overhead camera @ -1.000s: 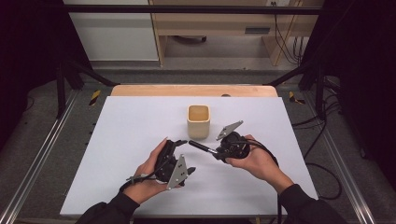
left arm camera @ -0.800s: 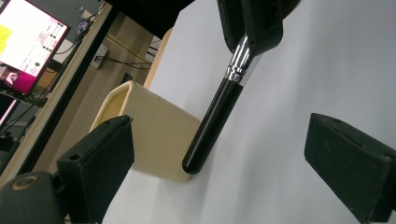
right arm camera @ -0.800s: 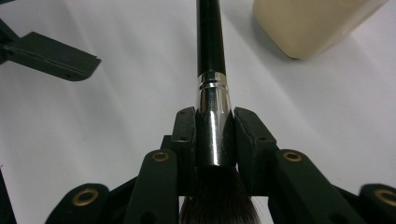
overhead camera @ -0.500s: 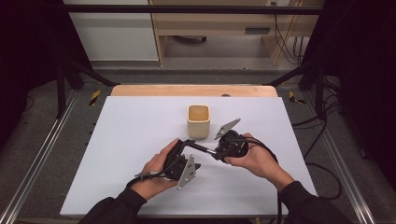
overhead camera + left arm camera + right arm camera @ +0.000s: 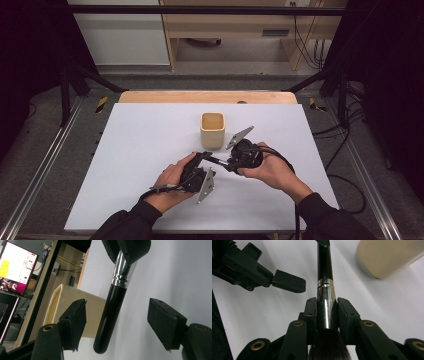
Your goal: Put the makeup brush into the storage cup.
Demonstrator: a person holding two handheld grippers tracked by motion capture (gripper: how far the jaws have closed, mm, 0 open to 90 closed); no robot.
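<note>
Fingers of the right gripper clamp the light, stiff brush at its slippery metal ferrule, while the left gripper's half-open fingers have just been closing around its handle, not touching it.

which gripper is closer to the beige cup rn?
Right. The right gripper, shut on the brush, sits just below and right of the beige cup. The left gripper is lower-left, farther off, its jaws just closing around the brush handle without touching.
</note>
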